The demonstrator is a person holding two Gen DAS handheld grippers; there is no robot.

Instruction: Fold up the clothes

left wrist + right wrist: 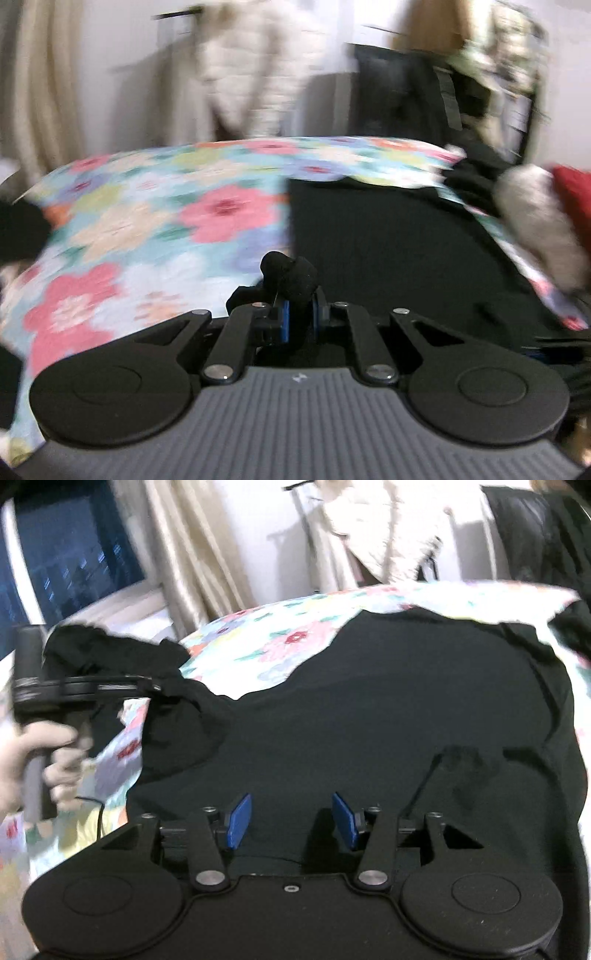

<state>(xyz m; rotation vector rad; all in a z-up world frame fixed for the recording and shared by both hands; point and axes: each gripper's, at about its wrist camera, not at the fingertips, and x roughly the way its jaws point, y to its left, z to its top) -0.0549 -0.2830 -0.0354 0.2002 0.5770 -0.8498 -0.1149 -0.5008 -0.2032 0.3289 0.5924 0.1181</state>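
Note:
A black garment (pixel 406 709) lies spread on a floral bedsheet (pixel 288 642). My left gripper (pixel 298 314) is shut on a bunched fold of the black garment (pixel 291 277), held above the sheet. In the right wrist view the left gripper (pixel 157 687) pulls a sleeve-like part of the garment up at the left, with a hand on its handle. My right gripper (pixel 291 819) is open, its blue pads (pixel 240 821) apart just above the garment's near part, holding nothing.
The floral bedsheet (pixel 155 229) covers the bed. A grey furry item (pixel 535 229) and a red item (pixel 576 199) lie at the right. Cream curtains (pixel 192 554), a window (pixel 66 554), a pale hanging coat (pixel 255 74) and dark clothes (pixel 406 92) stand behind.

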